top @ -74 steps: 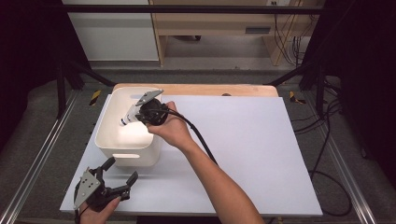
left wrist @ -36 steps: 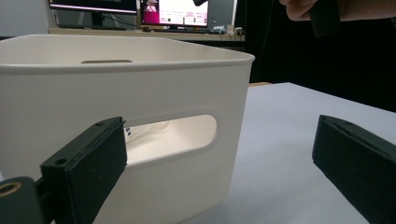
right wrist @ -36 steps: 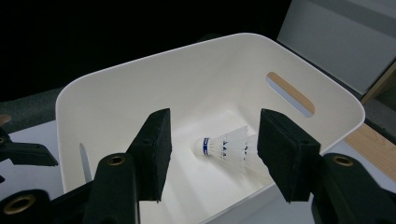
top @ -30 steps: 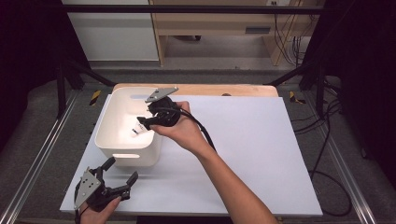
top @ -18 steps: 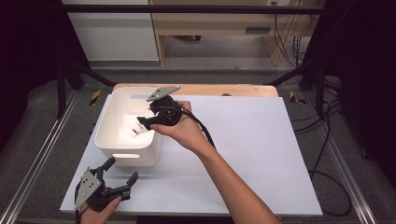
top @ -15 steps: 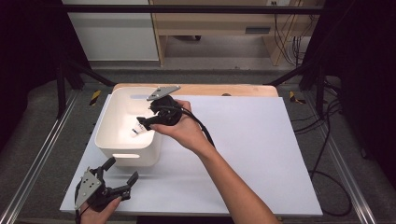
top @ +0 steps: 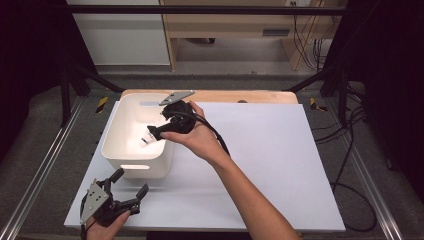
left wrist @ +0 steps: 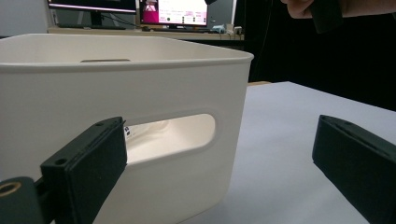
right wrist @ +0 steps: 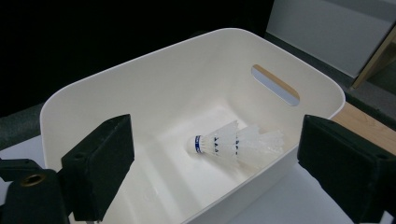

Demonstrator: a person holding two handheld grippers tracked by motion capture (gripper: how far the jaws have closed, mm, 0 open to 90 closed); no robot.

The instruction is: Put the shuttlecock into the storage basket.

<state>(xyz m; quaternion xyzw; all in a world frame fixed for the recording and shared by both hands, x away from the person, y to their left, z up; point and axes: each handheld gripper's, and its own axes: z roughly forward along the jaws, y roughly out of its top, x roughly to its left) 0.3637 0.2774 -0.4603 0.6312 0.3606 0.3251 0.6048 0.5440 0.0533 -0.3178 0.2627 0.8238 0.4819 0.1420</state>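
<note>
Release is the step we read here: our right hand-held gripper (top: 156, 132) hangs over the near right corner of the white plastic bin (top: 116, 148), and its black jaws have just been opening, with nothing between them now. In the right gripper view they stand wide apart, and the white feathered shuttlecock with the blue band round its cork (right wrist: 236, 142) lies on its side on the bin's floor below and ahead of them, clear of both pads, cork end pointing away from the far handle slot. We judge the drop done; the next move calls for lifting this hand-held gripper up and back out over the rim without brushing the wall.

Farther out, our left hand-held gripper (top: 126, 190) rests low at the near left edge of the white bench (top: 280, 150), just in front of the bin, jaws spread and empty. In the left gripper view the near handle slot sits between them, untouched.
</note>
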